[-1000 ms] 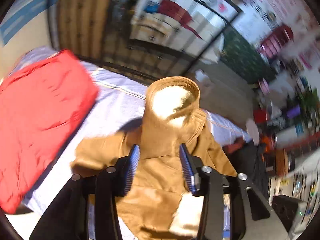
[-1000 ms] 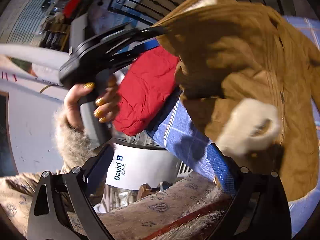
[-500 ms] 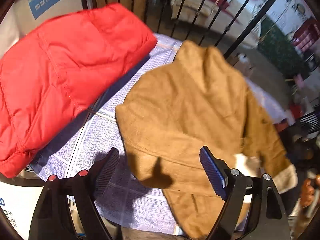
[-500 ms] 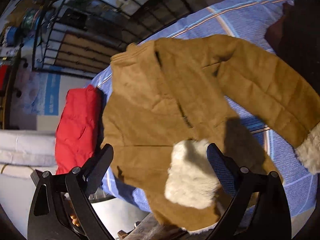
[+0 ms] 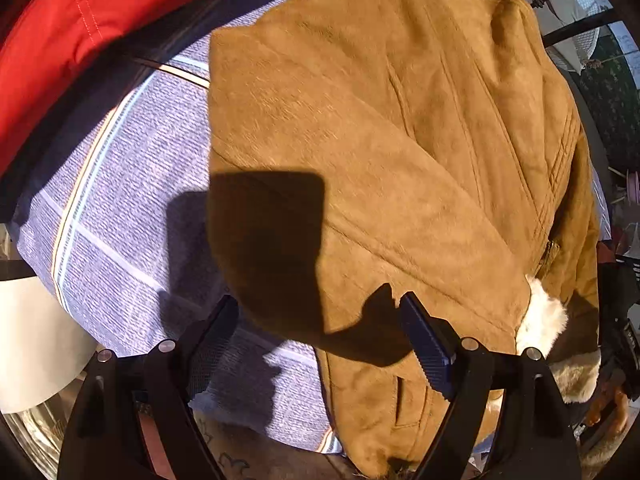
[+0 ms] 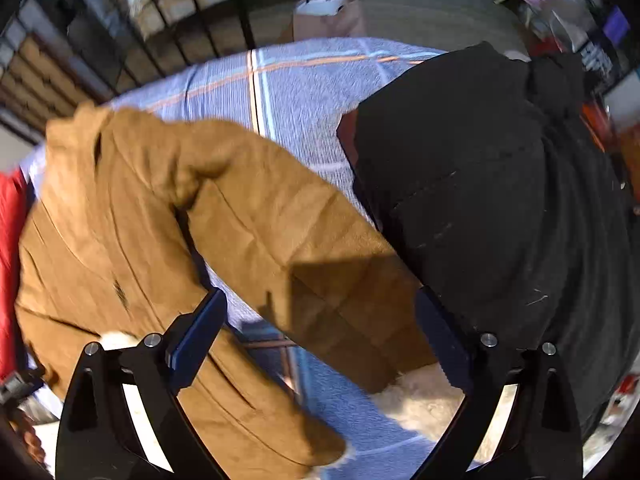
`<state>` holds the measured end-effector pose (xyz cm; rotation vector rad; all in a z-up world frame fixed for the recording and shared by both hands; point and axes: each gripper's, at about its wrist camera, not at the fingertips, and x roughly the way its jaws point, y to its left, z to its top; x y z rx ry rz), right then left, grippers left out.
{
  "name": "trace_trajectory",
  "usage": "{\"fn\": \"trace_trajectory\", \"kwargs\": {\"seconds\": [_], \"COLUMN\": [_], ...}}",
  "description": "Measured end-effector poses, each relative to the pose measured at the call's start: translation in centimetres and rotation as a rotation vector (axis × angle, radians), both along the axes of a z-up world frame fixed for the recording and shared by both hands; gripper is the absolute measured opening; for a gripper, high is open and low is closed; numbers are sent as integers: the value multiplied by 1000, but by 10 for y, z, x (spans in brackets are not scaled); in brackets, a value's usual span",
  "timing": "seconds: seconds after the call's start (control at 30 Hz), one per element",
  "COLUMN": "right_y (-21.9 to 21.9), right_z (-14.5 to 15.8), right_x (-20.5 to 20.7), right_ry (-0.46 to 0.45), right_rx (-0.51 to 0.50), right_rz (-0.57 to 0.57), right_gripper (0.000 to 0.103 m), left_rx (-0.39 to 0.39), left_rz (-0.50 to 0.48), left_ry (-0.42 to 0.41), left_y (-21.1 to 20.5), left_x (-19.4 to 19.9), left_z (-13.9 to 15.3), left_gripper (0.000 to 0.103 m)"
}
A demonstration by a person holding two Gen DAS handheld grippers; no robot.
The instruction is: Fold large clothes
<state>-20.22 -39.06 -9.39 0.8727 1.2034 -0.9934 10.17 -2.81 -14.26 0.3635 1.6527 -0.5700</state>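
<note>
Both grippers, left gripper (image 5: 320, 332) and right gripper (image 6: 320, 332), gape empty over tan jacket (image 5: 400, 140) lying on blue blanket (image 5: 120, 200); sleeve (image 6: 300, 248) splays out, thick suede may slip from a shallow pinch.

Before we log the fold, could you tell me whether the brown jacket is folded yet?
Partly: the brown jacket has one sleeve across its front, the other sleeve outstretched.

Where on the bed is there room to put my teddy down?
Bare blue checked sheet shows between the red jacket and the brown coat, and a smaller patch between the coat and the black jacket. Elsewhere, clothes crowd it.
</note>
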Motion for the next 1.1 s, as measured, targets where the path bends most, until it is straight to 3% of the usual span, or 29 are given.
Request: {"fn": "trace_trajectory", "kwargs": {"seconds": [0.1, 0.2, 0.27, 0.33, 0.4, 0.47, 0.5, 0.53, 0.57, 0.63, 0.73, 0.83, 0.93, 1.0, 1.1], "right_y": [15, 41, 65, 88, 104, 110, 110, 110, 110, 108, 107, 103, 106, 124, 143], "right_z": [-5, -33, -56, -72, -79, -74, -69, -63, -56, -38, -4, 23, 48, 70, 90], "right_x": [15, 41, 60, 70, 76, 78, 78, 78, 79, 80, 83, 86, 96, 110, 129], "right_ry": [-164, -271, -211, -93, -74, -72, -65, -36, -25, -69, -142, -334, -441, -529, -601], "right_rx": [110, 329, 430, 436, 449, 420, 402, 369, 343, 319, 290, 387, 416, 427, 426], "right_rz": [16, 73, 153, 205, 240, 255, 267, 287, 310, 353, 406, 373, 373, 422, 509], "right_gripper": [94, 94, 94, 94, 94, 83, 68, 46, 38, 1, 1, 1, 1, 1, 1], "left_rx": [-28, -50, -73, -75, -69, -60, -54, -51, -49, -47, -47, -66, -90, -156, -322], "left_rz": [-137, -240, -252, -247, -233, -201, -184, -169, -159, -153, -156, -148, -167, -169, -148], "left_ry": [-33, -58, -55, -70, -76, -72, -65, -59, -57, -69, -111, -127, -104, -64, 31], "left_y": [-17, -32, -35, -35, -31, -23, -20, -19, -16, -10, -5, 4, 8, 1, -7], "left_x": [-30, -50, -52, -50, -44, -37, -33, -29, -25, -21, -15, -10, -17, -29, -40], "left_z": [13, 23, 30, 34, 36, 37, 38, 38, 38, 42, 53, 65, 74, 82, 108], "left_gripper": [80, 80, 80, 80, 81, 80, 80, 80, 80, 80, 80, 80, 80, 80, 82]}}
